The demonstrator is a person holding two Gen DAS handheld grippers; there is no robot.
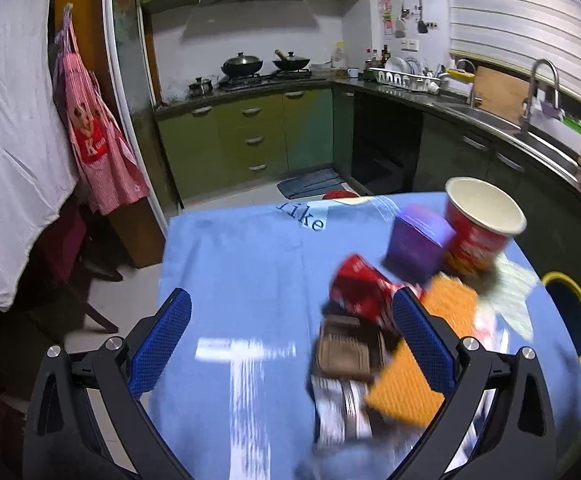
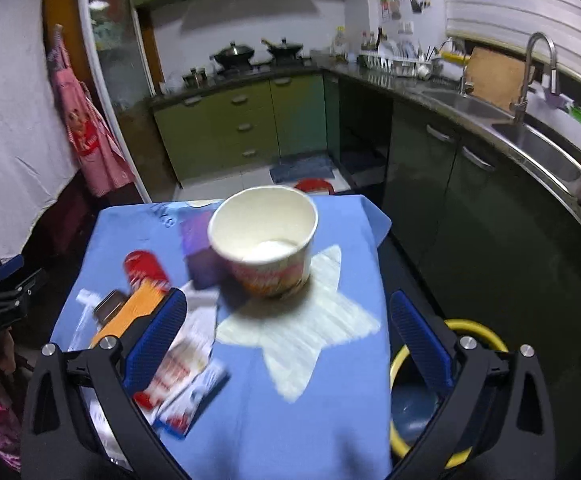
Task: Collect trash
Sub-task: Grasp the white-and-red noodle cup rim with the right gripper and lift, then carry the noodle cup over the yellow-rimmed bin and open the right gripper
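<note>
Blue cloth (image 2: 330, 420) covers the table where the empty noodle cup (image 2: 264, 240) stands upright at centre frame, dead ahead of the right gripper (image 2: 288, 336), its jaws spread wide and holding nothing, nearer than the equally spread left gripper (image 1: 290, 344), which sees it upper right.

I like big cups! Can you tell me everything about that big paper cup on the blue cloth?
The paper cup is a wide noodle-style tub: plain white inside, red and orange print outside, rolled rim. It stands upright and open on the blue cloth, over a white star patch. Something pale lies at its bottom. A purple box sits close beside it.
</note>
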